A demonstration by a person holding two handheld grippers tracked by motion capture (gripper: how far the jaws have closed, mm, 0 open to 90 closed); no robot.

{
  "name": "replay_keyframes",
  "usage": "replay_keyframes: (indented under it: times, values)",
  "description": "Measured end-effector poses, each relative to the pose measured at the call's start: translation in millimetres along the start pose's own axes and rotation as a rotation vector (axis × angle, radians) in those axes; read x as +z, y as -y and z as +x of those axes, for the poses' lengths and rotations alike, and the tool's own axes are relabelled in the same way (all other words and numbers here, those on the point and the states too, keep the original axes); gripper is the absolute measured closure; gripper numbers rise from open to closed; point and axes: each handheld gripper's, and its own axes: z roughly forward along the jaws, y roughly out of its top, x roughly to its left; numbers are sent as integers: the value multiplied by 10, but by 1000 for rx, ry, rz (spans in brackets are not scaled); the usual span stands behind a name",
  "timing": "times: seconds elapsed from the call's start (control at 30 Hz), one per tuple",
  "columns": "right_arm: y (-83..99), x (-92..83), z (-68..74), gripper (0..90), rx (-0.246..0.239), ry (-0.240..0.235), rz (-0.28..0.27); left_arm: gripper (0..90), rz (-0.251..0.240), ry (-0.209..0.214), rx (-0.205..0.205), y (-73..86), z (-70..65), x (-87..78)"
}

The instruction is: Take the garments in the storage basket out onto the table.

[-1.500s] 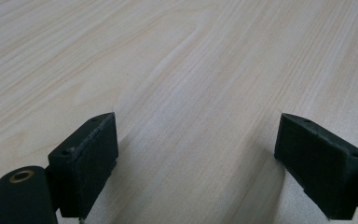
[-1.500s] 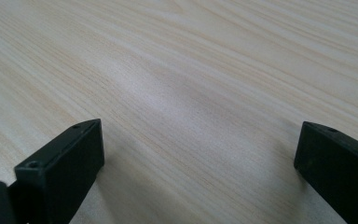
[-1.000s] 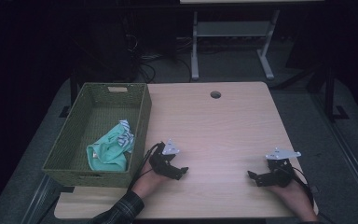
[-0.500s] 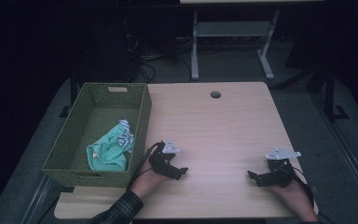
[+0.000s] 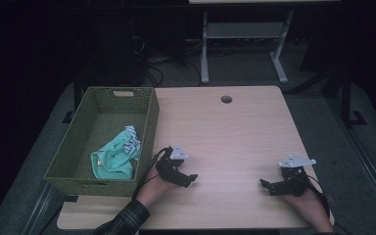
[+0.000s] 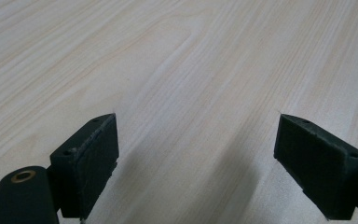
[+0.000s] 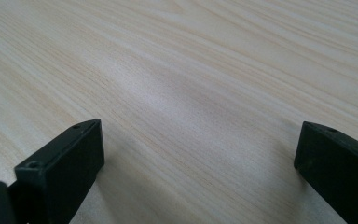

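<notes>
My left gripper [image 5: 188, 179] rests low on the pale wooden table [image 5: 225, 142], just right of a green woven basket [image 5: 147, 122]. Its jaws stand wide apart over bare wood in the left gripper view [image 6: 196, 140], so it is open and empty. My right gripper [image 5: 267, 186] lies near the table's front right, also open, with nothing between its jaws in the right gripper view [image 7: 198, 149]. Inside the basket lies a crumpled mint-green cloth with a striped patch [image 5: 117, 154].
A round cable hole [image 5: 226, 99] sits near the table's far edge. Beyond the table stands a grey metal frame [image 5: 240, 44] on a dark floor with cables. The basket takes up the table's left side.
</notes>
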Motion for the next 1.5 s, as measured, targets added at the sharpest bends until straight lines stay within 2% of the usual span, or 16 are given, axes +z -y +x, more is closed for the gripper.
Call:
replay_keyframes:
  times: [0.67, 0.87, 1.5]
  values:
    - [0, 0, 0, 13, 0, 0, 0, 130, -7, 5, 5, -88, 25, -85]
    - [0, 0, 0, 13, 0, 0, 0, 130, -24, 9, -2, -125, 33, -131]
    - [0, -1, 0, 13, 1, 0, 1, 130, -61, 20, 8, -230, 42, -236]
